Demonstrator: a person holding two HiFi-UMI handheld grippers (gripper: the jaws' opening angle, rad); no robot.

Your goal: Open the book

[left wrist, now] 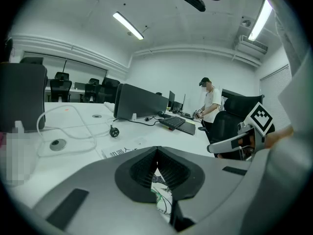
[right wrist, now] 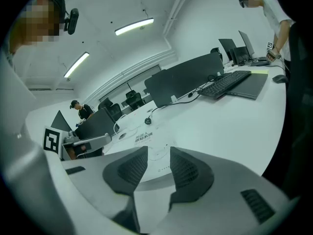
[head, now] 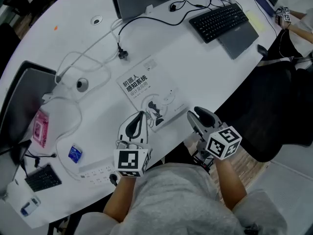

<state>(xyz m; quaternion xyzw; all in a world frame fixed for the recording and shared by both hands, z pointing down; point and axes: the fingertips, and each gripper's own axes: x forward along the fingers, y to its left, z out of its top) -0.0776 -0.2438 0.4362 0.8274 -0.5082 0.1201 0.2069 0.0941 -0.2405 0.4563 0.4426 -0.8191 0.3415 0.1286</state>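
The book (head: pixel 149 93) lies shut on the white table (head: pixel 73 13), its white cover with dark Chinese title facing up. My left gripper (head: pixel 143 114) sits at the book's near edge with its tips over the cover. Its jaws meet at the tips with nothing between them. The left gripper view shows those tips (left wrist: pixel 156 151) shut, and the book (left wrist: pixel 122 152) just beyond them. My right gripper (head: pixel 194 112) hovers just right of the book's near right corner, open and empty. The right gripper view shows a gap between the jaws (right wrist: pixel 155 153), with the book (right wrist: pixel 145 139) ahead.
A black keyboard (head: pixel 219 21) and a grey laptop (head: pixel 240 39) lie at the back right. A plug on a white cable (head: pixel 122 54) lies behind the book. At the left are a pink packet (head: pixel 40 128) and a blue item (head: pixel 75 153). A black chair (head: pixel 274 106) stands to the right.
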